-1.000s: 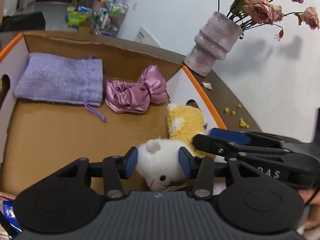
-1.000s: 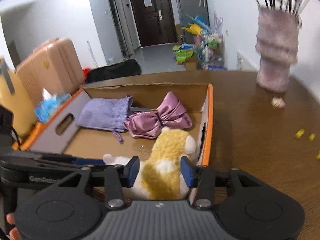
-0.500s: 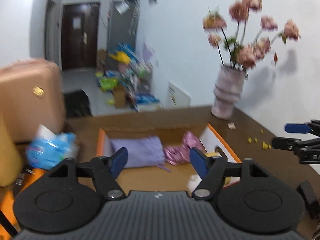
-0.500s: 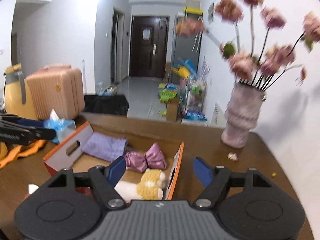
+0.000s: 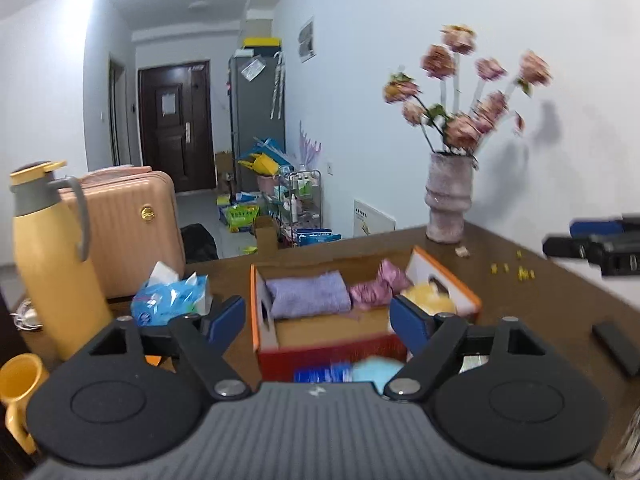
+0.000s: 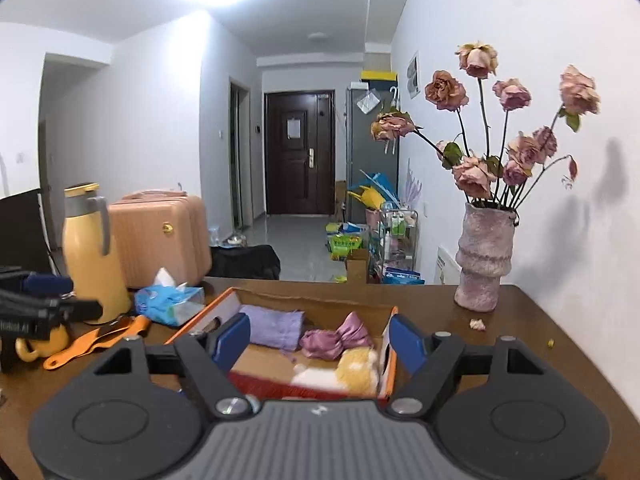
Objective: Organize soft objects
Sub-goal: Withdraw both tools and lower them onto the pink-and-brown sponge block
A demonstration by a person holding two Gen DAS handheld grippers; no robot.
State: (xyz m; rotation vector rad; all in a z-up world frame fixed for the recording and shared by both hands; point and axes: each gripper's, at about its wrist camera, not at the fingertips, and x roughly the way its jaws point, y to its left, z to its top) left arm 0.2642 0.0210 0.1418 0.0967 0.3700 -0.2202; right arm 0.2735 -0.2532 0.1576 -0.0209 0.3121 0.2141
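Plush toy boxed; jaws now withdrawn

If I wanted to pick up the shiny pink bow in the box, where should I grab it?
Grab the pink bow at its narrow middle knot, probably coming from above, since the box walls block the sides. The puffy loops spread left and right, so close the fingers across the pinched waist. Watch the plush toy lying just in front and the purple pouch on its left.

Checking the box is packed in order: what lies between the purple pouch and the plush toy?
The pink satin bow lies between the purple pouch and the plush toy, clearest in the right wrist view.
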